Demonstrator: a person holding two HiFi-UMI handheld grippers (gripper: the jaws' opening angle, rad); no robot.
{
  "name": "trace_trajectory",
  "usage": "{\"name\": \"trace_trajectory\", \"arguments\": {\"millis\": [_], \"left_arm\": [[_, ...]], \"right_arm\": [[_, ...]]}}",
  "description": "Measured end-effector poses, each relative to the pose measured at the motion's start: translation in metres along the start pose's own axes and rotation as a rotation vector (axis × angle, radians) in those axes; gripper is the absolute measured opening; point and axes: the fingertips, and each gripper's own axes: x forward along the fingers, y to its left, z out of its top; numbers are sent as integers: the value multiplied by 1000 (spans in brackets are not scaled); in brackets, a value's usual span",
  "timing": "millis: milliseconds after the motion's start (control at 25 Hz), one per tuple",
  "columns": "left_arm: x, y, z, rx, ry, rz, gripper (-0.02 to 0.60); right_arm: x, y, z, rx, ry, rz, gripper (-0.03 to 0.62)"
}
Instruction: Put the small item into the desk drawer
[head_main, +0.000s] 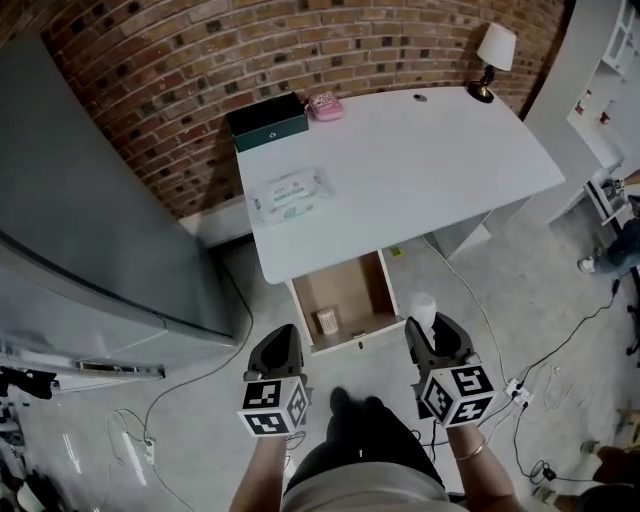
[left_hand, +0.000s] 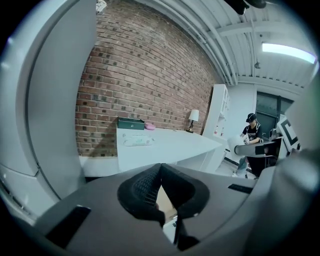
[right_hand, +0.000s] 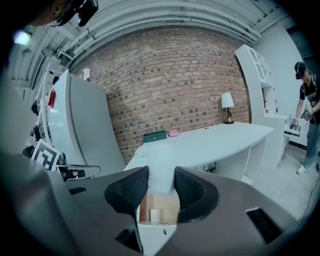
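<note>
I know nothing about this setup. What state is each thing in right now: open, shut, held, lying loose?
Desk drawer: pulled open, a small pale thing lying inside.
White item: held between the right jaws, not yet in the drawer.
Right hand-held gripper: shut on the white item.
Left hand-held gripper: shut, empty.
Green box: lid shut, standing on the desk.
Wipes pack: lying flat on the desk.

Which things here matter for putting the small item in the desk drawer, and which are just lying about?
For the job: small pale white item, held in the right gripper; open white desk drawer with wooden inside.
Lying about: dark green box; small pink object; white wipes pack; white-shaded table lamp.
</note>
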Motion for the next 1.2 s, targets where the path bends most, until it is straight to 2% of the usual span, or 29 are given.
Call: {"name": "trace_trajectory", "arguments": {"millis": [200,640,1200], "left_arm": [[14,6,-7,7,14,23,20],[37,13,-20,-29,14,55,20],[81,25,-96,-56,74,67,21]], "right_arm": [[18,-2,-9,2,23,15,169],[59,-6,-34,-11,77,69,169],[126,-22,-129,-5,210,91,169]]}}
